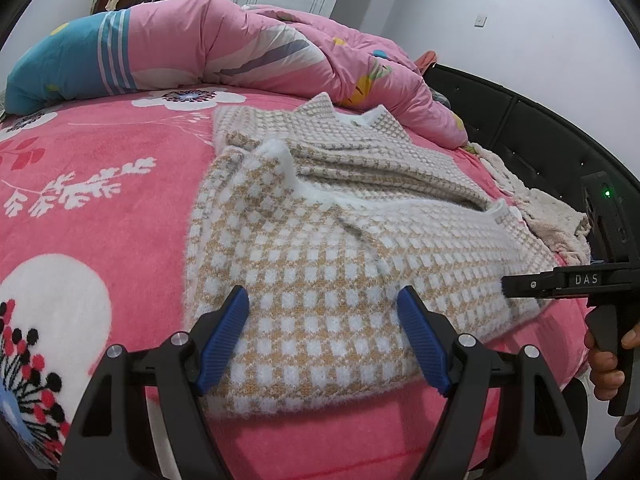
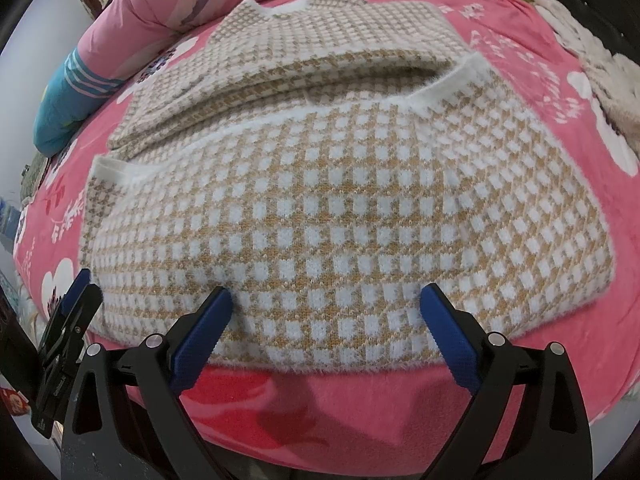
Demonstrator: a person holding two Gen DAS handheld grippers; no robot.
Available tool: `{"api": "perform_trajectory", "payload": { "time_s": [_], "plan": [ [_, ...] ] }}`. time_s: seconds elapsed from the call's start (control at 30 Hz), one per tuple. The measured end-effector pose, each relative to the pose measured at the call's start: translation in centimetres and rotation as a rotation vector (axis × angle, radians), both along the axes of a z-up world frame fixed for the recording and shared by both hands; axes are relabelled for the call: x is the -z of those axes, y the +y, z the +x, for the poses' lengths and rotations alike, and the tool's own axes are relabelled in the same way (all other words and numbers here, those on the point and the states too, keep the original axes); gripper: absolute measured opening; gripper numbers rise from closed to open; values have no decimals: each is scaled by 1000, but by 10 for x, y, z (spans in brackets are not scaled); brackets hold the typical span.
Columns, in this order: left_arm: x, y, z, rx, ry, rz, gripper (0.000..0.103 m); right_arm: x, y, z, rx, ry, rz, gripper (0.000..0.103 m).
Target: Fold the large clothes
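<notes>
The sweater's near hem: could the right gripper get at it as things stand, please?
Probably yes. The right gripper is open, its blue fingers spread just above the checked sweater near the hem, and nothing lies between them and the knit. The left gripper sits off to the side.

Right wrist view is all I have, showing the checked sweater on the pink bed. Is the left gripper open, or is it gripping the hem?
Observer: The left gripper is open. Its blue pads stand apart over the near edge of the sweater and grip nothing.
Operator: How does my right gripper look from that side?
Observer: The right gripper shows side-on, its tip over the sweater's right side. A green light glows on its body.
Operator: Anything beyond the bed there?
Observer: A black padded board runs along the bed's far right edge.
</notes>
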State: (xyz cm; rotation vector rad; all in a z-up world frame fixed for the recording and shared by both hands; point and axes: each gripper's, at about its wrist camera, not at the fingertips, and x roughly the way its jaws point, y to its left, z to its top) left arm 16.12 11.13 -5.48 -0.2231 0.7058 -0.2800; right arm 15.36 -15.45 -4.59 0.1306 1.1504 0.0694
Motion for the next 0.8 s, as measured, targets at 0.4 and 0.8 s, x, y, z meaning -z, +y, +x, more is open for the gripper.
{"api": "perform_trajectory", "payload": {
  "time_s": [0.4, 0.8],
  "plan": [
    [-6, 0, -1, -7, -8, 2, 75, -1, -3, -6, -14, -13, 12, 91],
    [-35, -17, -22, -33, -59, 38, 75, -17, -37, -51, -17, -109, 114, 91]
  ]
}}
